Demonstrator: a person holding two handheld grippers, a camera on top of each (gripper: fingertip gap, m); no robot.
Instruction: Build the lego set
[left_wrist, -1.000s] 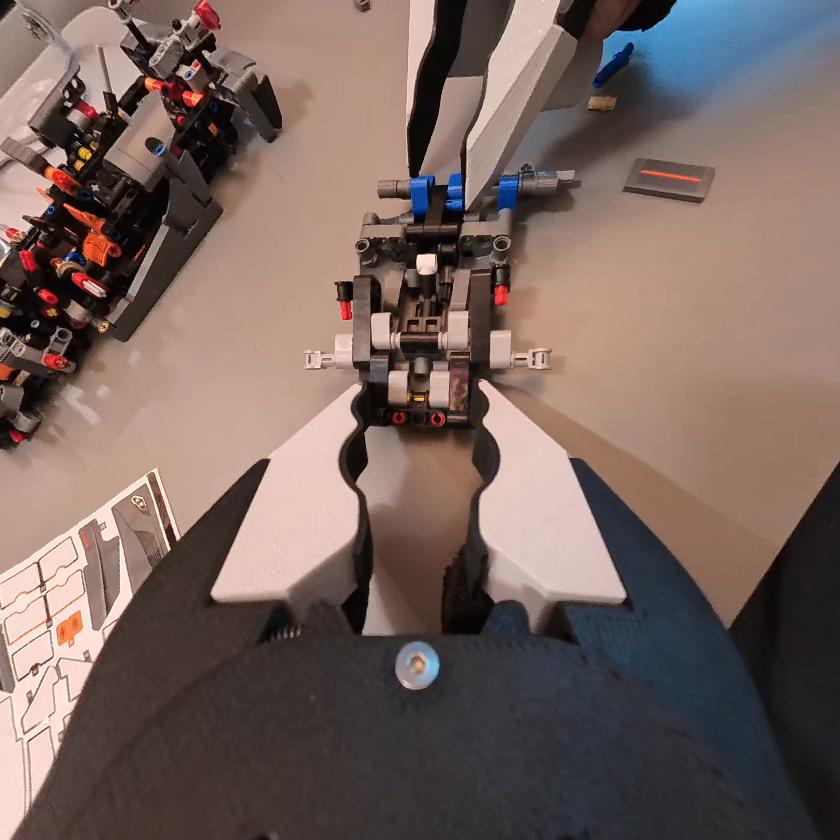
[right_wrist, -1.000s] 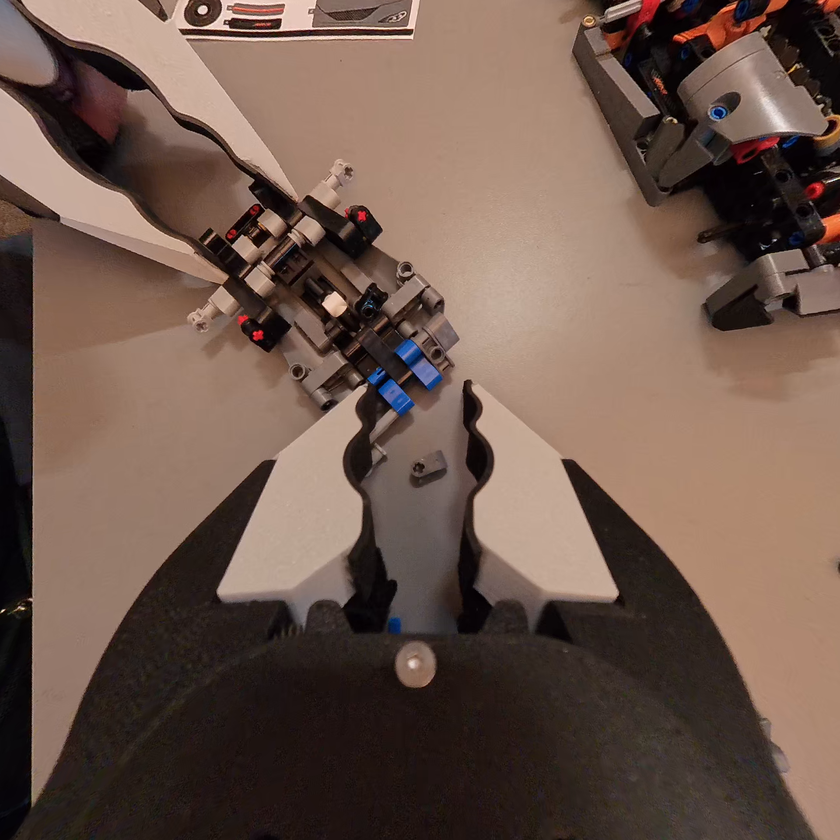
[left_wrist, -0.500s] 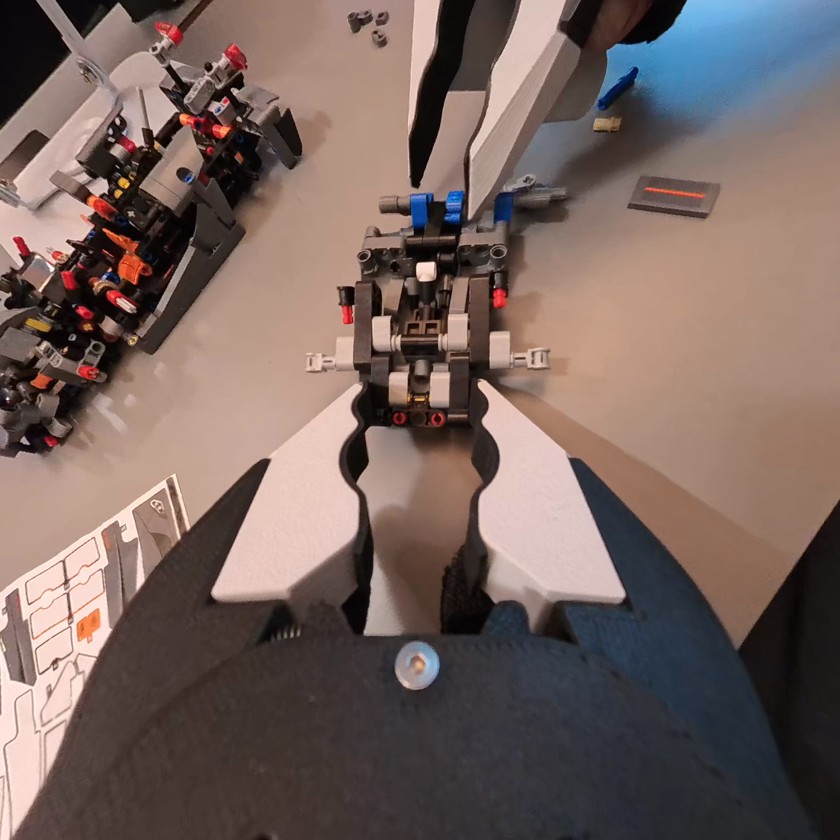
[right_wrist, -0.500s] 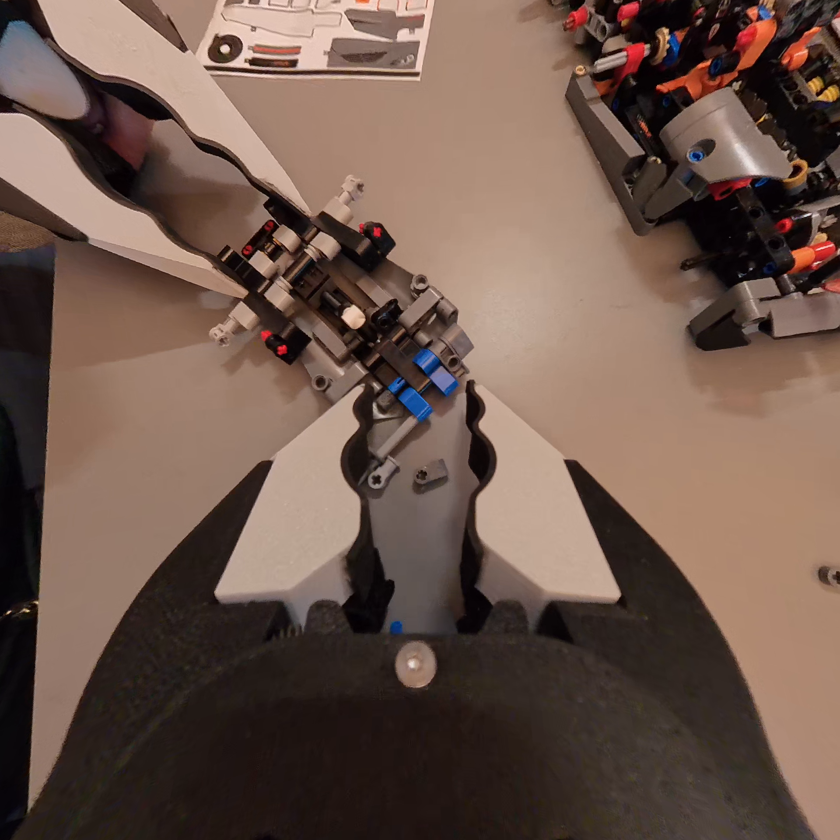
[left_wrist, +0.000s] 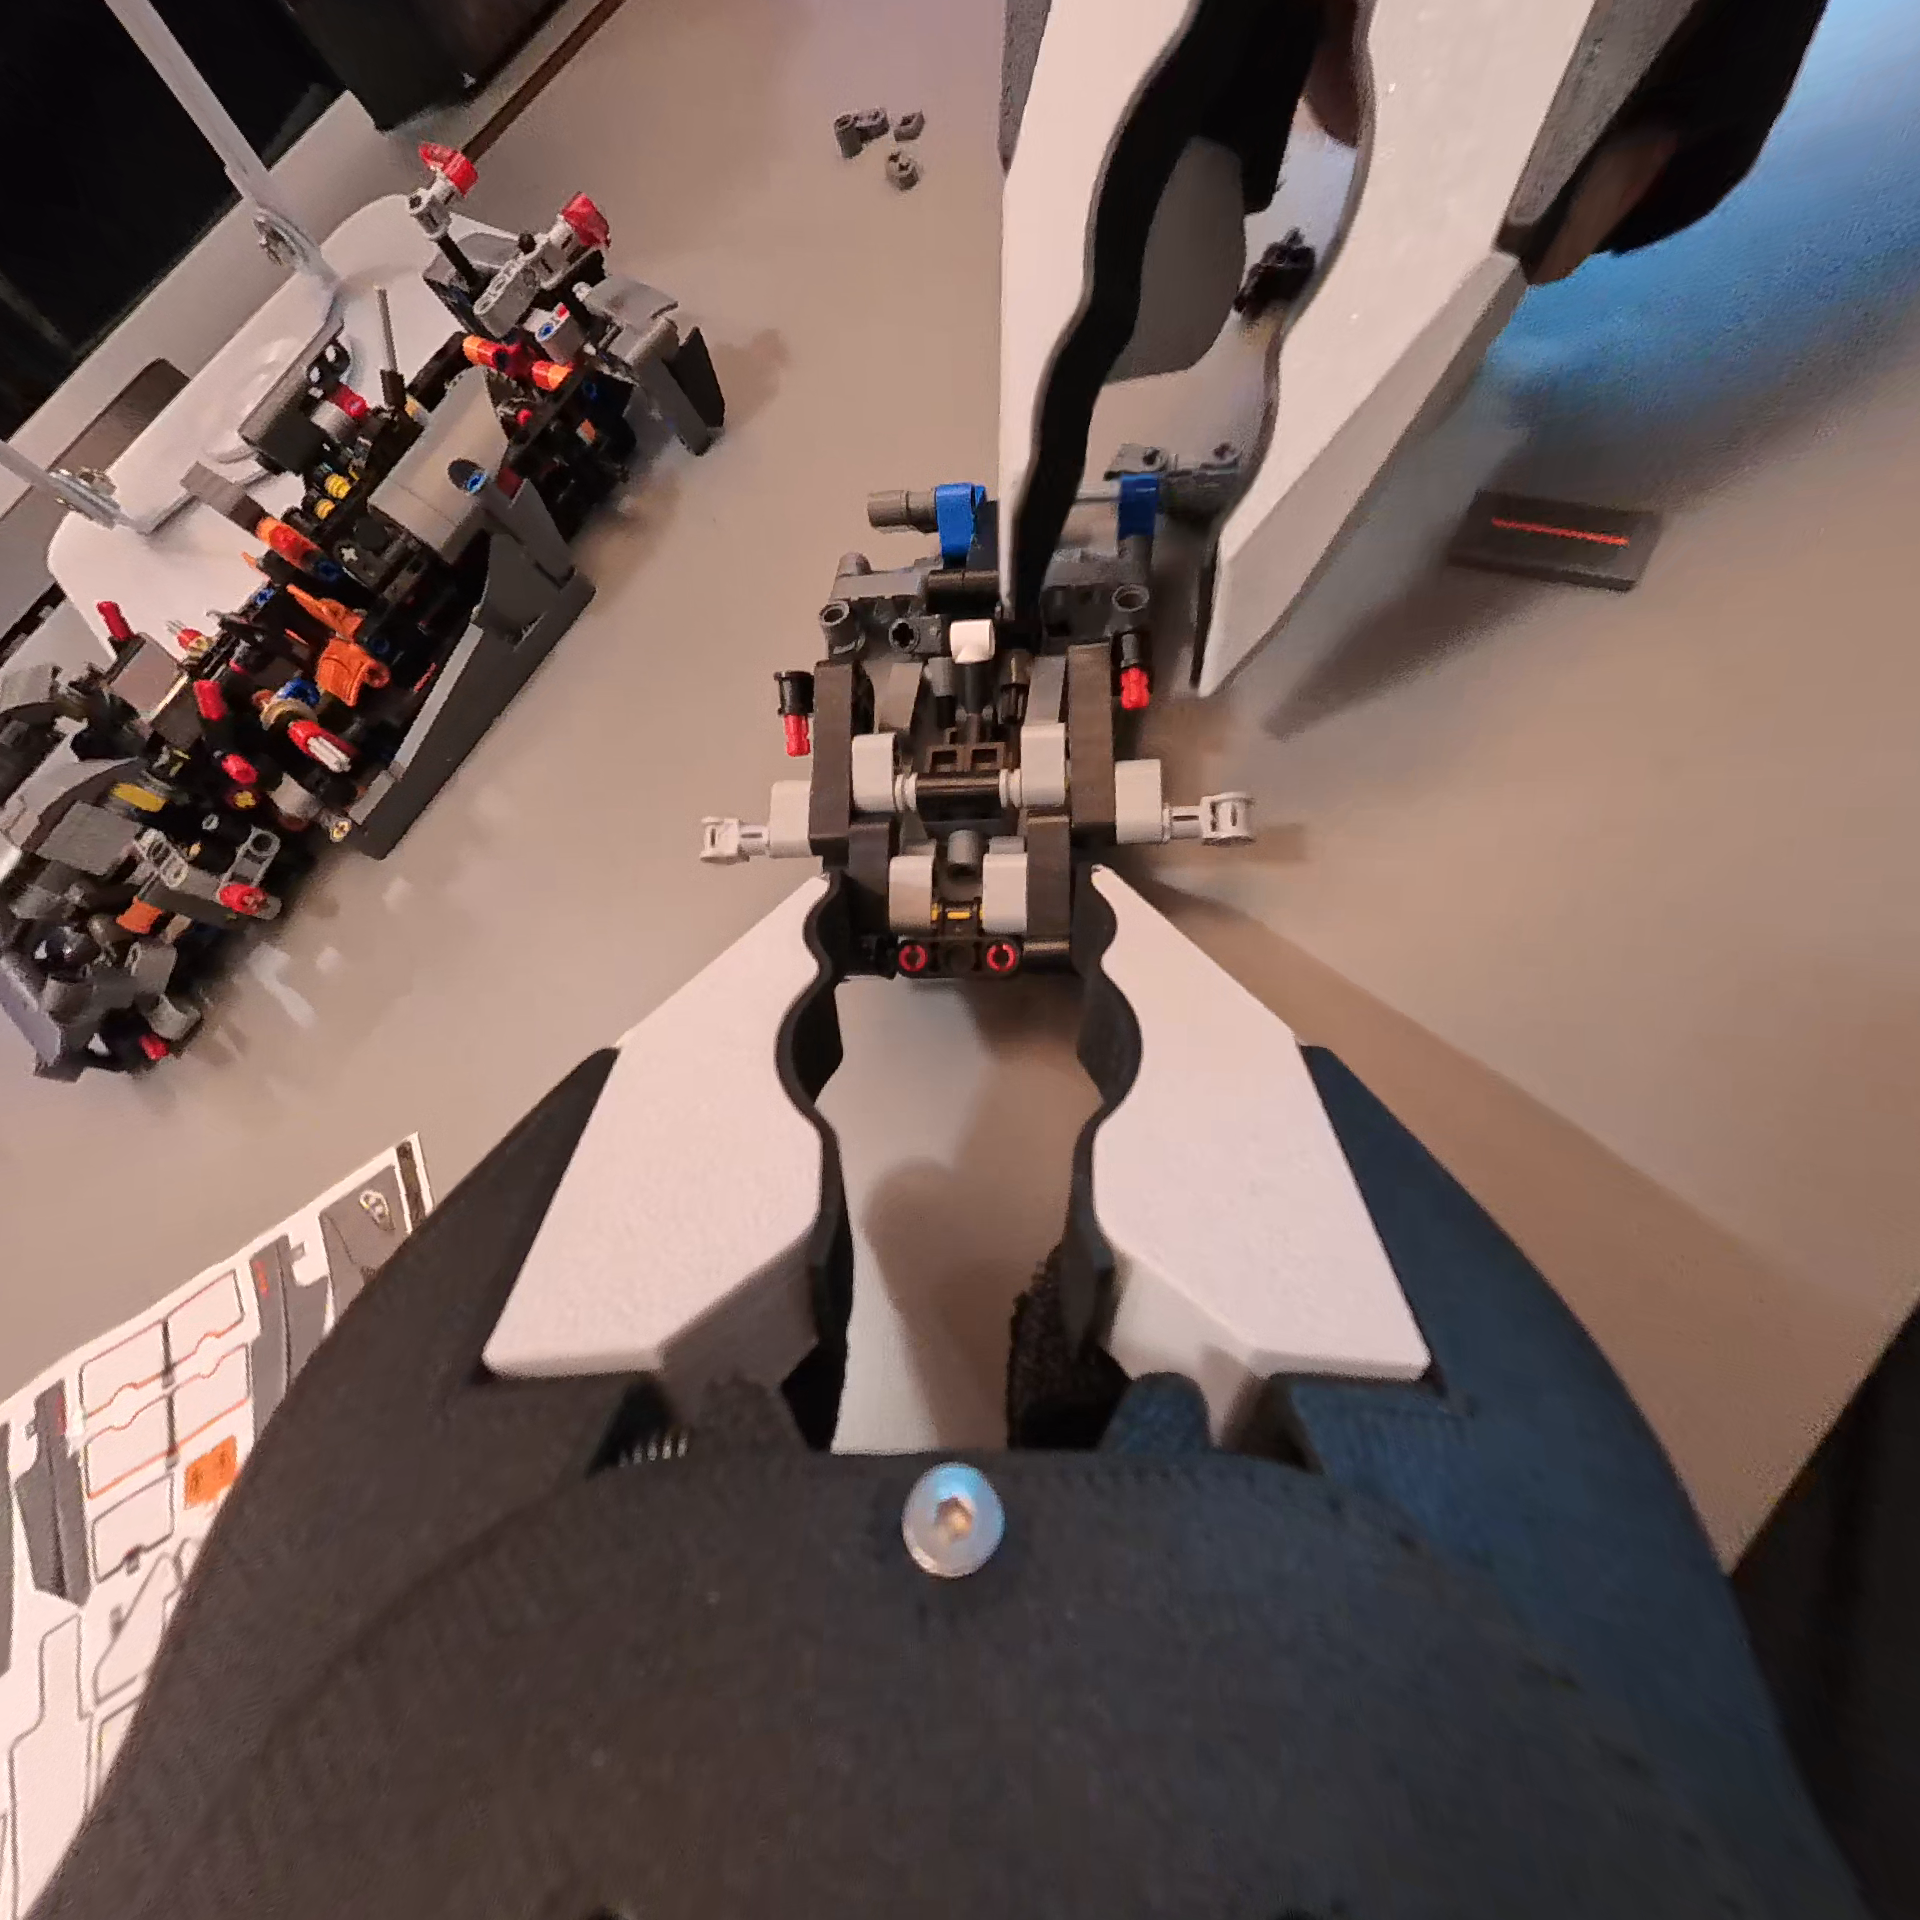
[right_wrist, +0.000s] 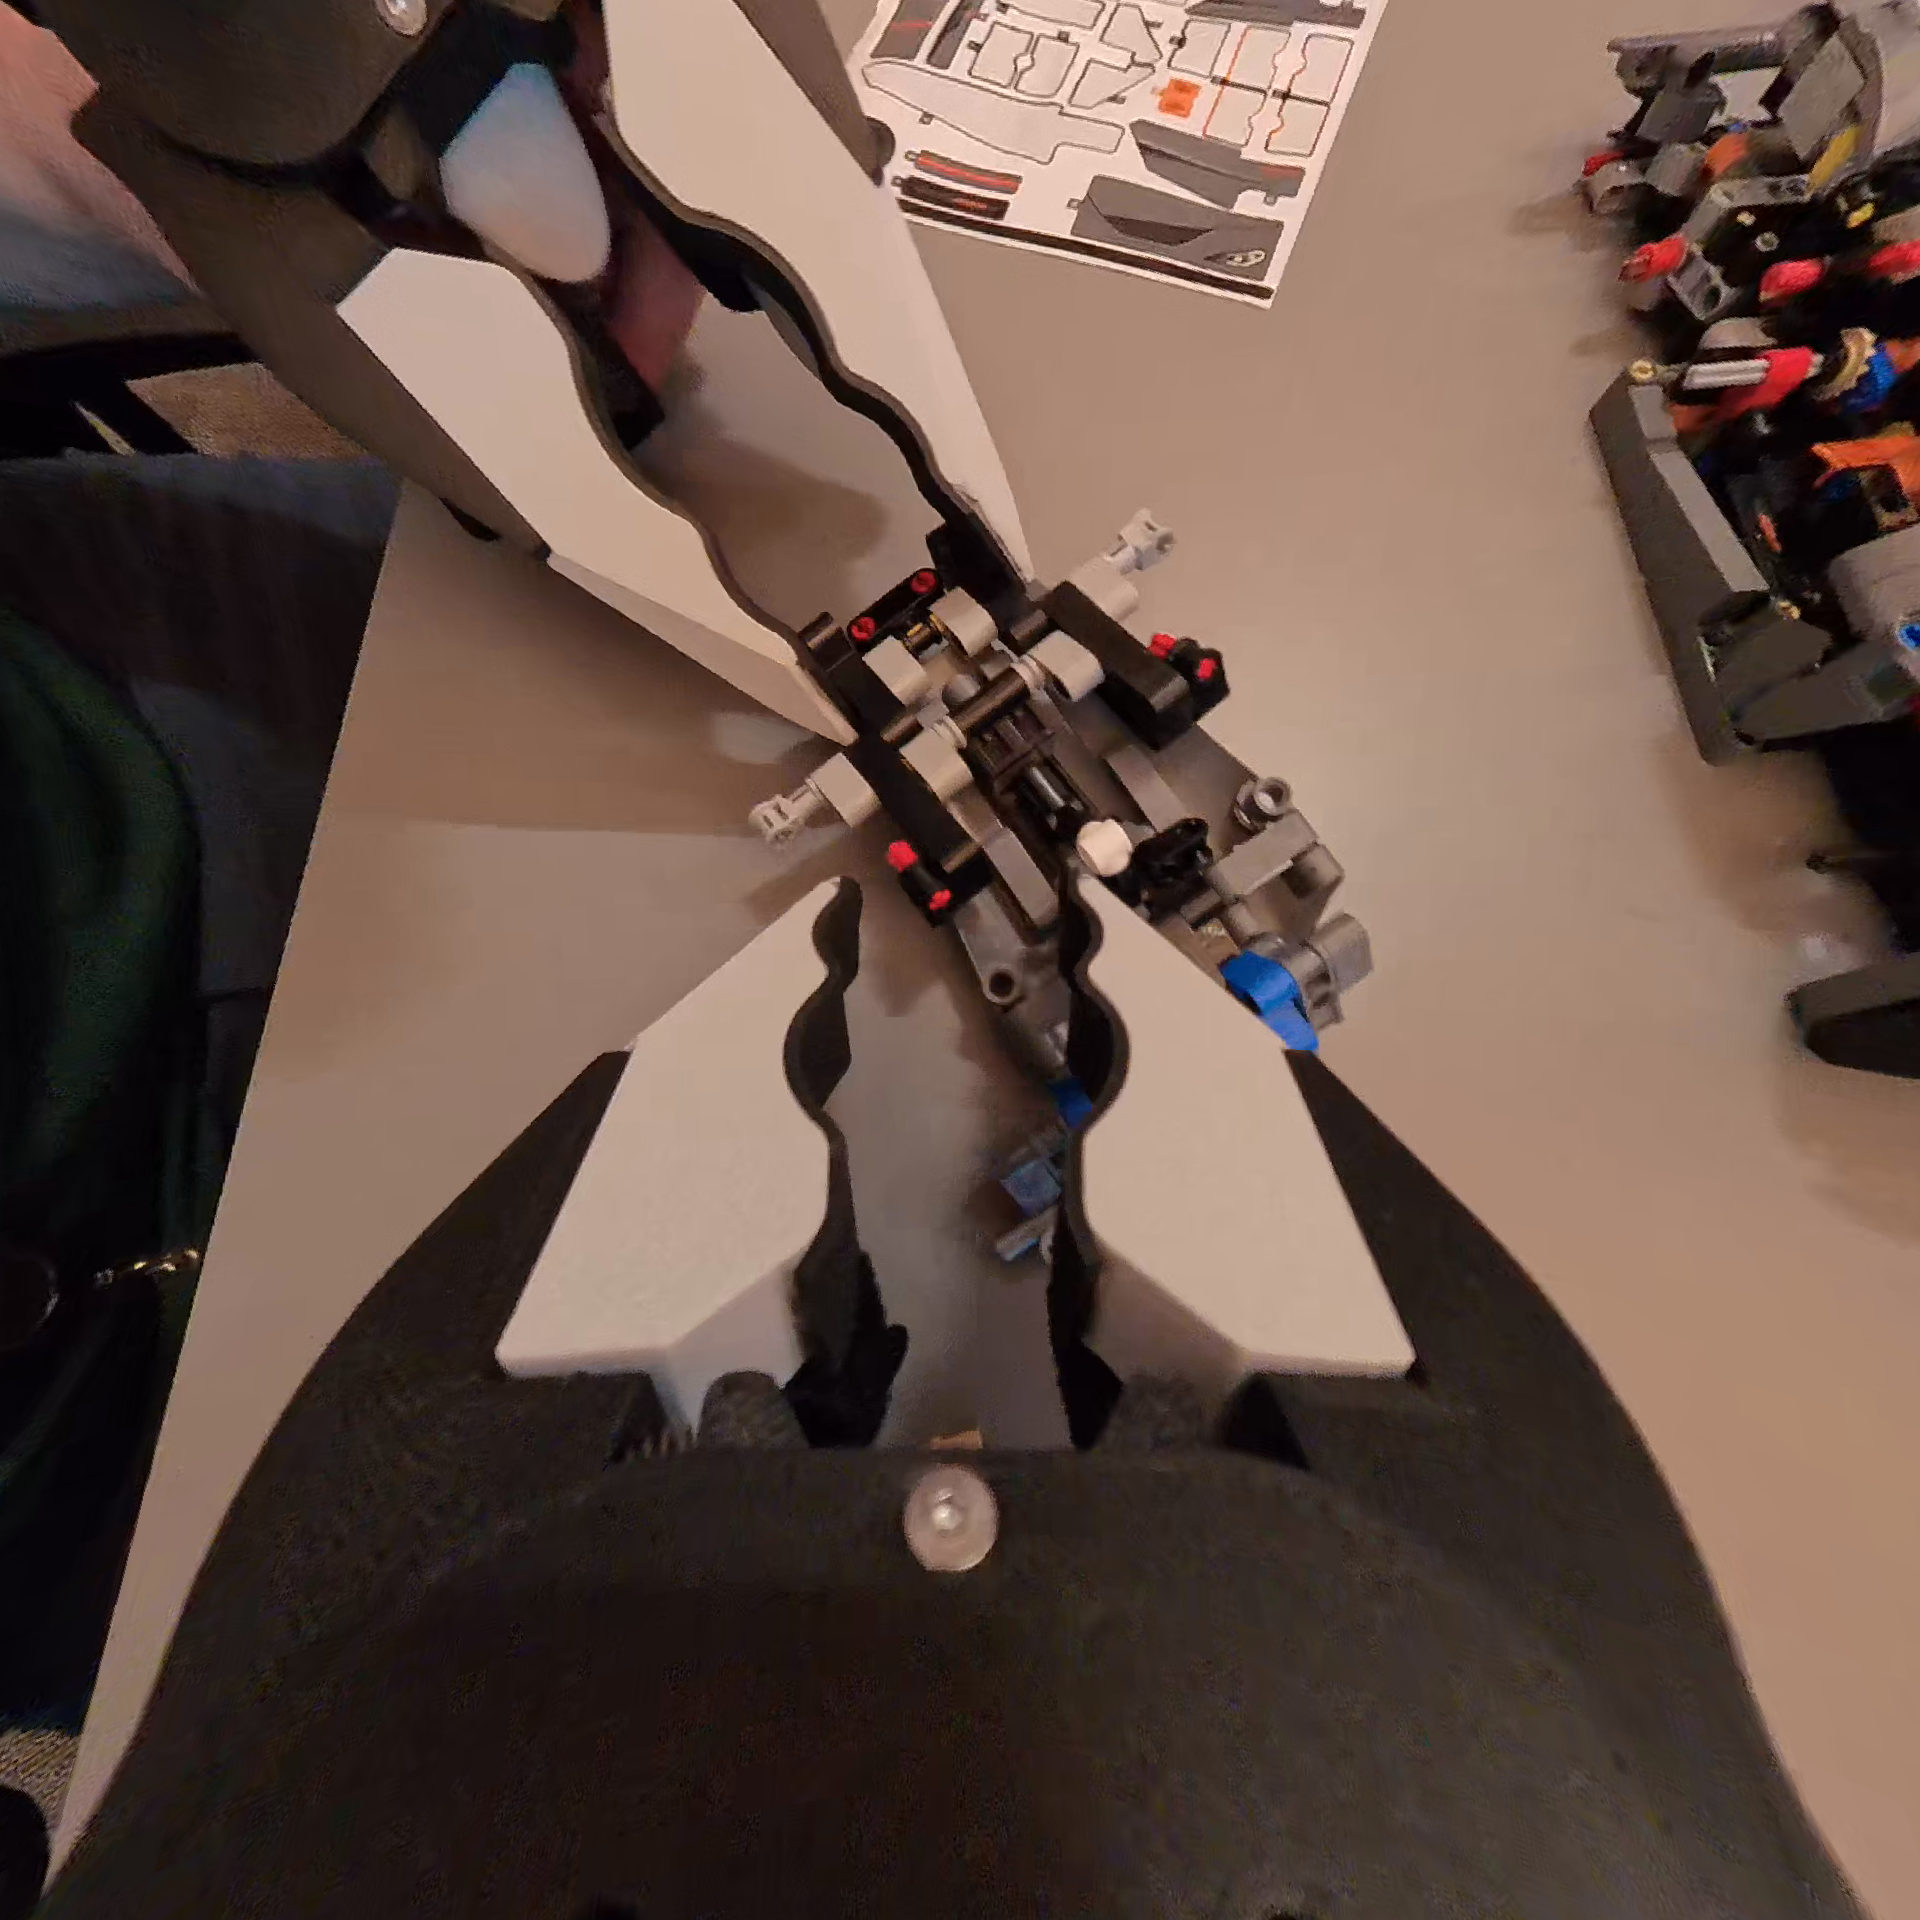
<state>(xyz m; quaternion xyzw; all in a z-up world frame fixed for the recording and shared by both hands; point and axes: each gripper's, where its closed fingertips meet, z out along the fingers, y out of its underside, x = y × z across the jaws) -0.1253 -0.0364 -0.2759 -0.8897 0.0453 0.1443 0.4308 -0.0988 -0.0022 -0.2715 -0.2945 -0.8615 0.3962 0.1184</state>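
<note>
A small black and grey Lego sub-assembly (left_wrist: 966, 748) with red pins and blue connectors lies on the grey table (left_wrist: 1507, 935). My left gripper (left_wrist: 961, 894) is shut on its near black end. It also shows in the right wrist view (right_wrist: 925, 644), clamping that end from the upper left. My right gripper (right_wrist: 966, 894) is open and straddles the grey corner of the sub-assembly (right_wrist: 997, 966); its right finger lies over the blue-connector end. In the left wrist view the right gripper (left_wrist: 1117, 644) reaches in from the far side. Loose small grey parts (right_wrist: 1023, 1195) lie blurred between its fingers.
A large partly built model (left_wrist: 312, 665) stands to the left; it shows at the right edge of the right wrist view (right_wrist: 1766, 468). A sticker sheet (left_wrist: 125, 1434) lies near it. A dark tile with a red line (left_wrist: 1548, 535) and small grey pieces (left_wrist: 883, 130) lie beyond. The table edge is close. One gripper's finger ends stand about 5 centimeters off the other's.
My right gripper has moved forward over the blue-connector end, so the loose grey parts now lie deeper between its fingers. My left gripper keeps its hold on the sub-assembly.
</note>
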